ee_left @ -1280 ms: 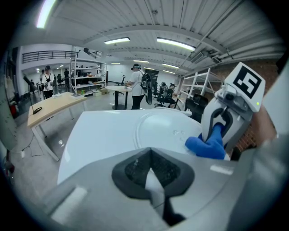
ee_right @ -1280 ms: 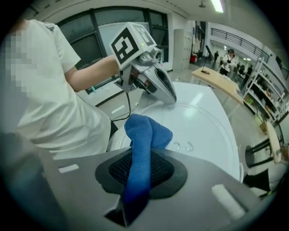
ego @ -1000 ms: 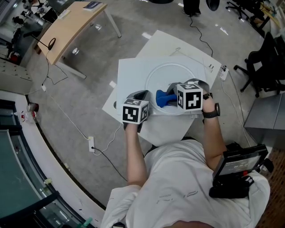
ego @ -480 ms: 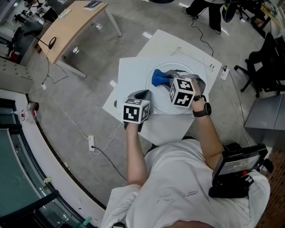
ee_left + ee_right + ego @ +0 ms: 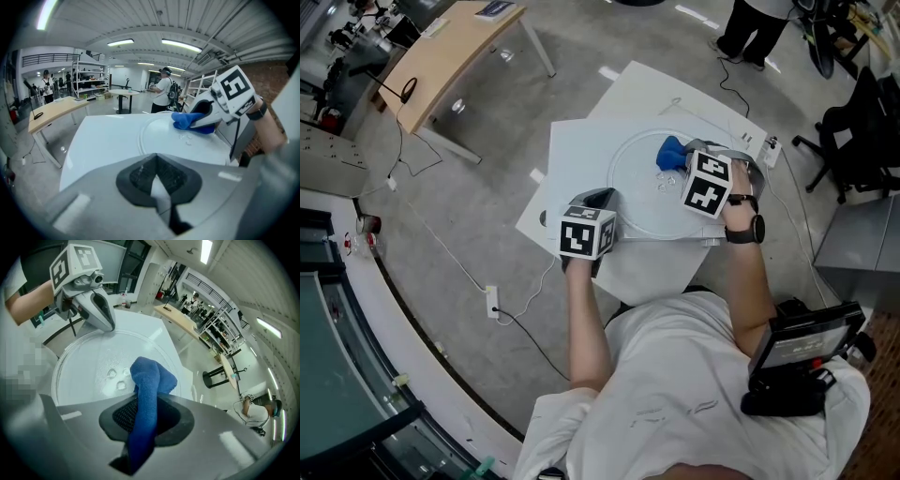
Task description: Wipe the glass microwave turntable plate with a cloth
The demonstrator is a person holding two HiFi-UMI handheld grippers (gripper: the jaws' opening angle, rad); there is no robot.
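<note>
Cloth (image 5: 668, 150) has been swept by R tool (image 5: 682, 161) from near-centre round to the far-right part of the glass plate (image 5: 628, 211), which lies flat on the desk (image 5: 572, 155); L tool (image 5: 604, 199) is unmoved, jaws apparently pinched on the plate's near-left rim. R tool is clamped on the blue cloth, which is soft and bunched, so best gripped mid-fold. Plate is judged stiff, slick and fragile, w/ droplets (image 5: 115, 377) seen on it, so it's best steadied at the rim, light pressure only.

White table top (image 5: 577, 159), one round glass turntable plate (image 5: 633, 199) lying flat directly on it
</note>
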